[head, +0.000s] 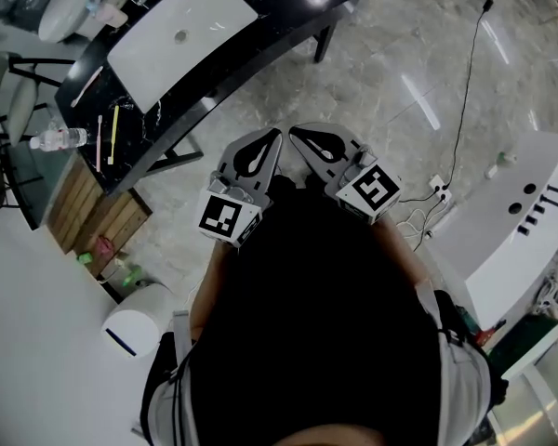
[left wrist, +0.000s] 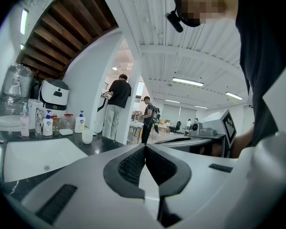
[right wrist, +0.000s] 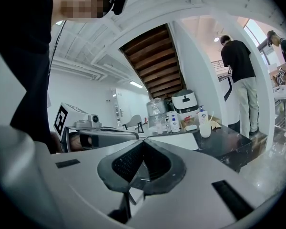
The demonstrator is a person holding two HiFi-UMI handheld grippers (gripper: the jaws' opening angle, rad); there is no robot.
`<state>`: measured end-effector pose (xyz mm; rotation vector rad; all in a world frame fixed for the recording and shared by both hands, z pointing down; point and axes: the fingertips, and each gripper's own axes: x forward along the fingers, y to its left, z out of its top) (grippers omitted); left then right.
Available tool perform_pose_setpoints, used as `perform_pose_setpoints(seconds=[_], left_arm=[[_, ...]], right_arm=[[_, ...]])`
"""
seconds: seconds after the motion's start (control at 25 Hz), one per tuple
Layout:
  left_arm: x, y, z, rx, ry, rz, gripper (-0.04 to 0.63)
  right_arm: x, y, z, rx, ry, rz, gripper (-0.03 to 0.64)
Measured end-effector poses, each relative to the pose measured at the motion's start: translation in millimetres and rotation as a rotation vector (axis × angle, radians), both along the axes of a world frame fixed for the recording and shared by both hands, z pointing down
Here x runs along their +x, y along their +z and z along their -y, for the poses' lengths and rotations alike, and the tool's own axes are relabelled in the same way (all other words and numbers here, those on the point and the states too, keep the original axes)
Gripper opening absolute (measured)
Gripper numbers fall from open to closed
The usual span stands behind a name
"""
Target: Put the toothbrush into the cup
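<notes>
- Left hand-held gripper (left wrist: 144, 147): smooth grey plastic shell with black ribbed pads. The jaws are closed tip to tip with nothing between them.
- Right hand-held gripper (right wrist: 143, 143): same build, just beside the left one. Its jaws are also closed and empty.
- Desk (head: 288, 21): glossy black top, long and gently curved, ahead of both hand-held grippers.
- Sink (head: 181, 26): white rectangular basin set into the desk.
- Toothbrush (head: 113, 134): slim yellow stick lying flat on the desk, well apart from the left hand-held gripper, with a pink one just beside it.
- Cup (left wrist: 87, 136): plain white cylinder standing upright on the desk, well ahead of both hand-held grippers.
- Water bottle (head: 60, 138): clear plastic, lying on its side near the toothbrush.
- Pump bottles (left wrist: 47, 125): white, standing upright behind the sink.
</notes>
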<state>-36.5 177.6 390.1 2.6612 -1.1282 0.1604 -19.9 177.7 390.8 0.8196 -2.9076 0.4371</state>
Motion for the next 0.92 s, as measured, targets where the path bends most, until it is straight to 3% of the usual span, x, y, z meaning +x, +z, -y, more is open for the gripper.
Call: perform_pose_setpoints(seconds=[0.36, 0.6, 0.92], left_arm=[[-2.2, -0.6, -5.7, -0.005, -0.038, 0.015, 0.009], [-11.8, 7.0, -16.6, -0.031, -0.059, 0.025, 0.009], [-19.2, 4.4, -19.7, -0.024, -0.069, 0.019, 0.009]], right_arm=[[2.5, -3.2, -1.8, 0.02, 0.0, 0.005, 0.015], [1.0, 10.3, -13.5, -0.045, 0.001, -0.041, 0.015], [-12.2, 5.0, -15.3, -0.002, -0.02, -0.023, 0.015]])
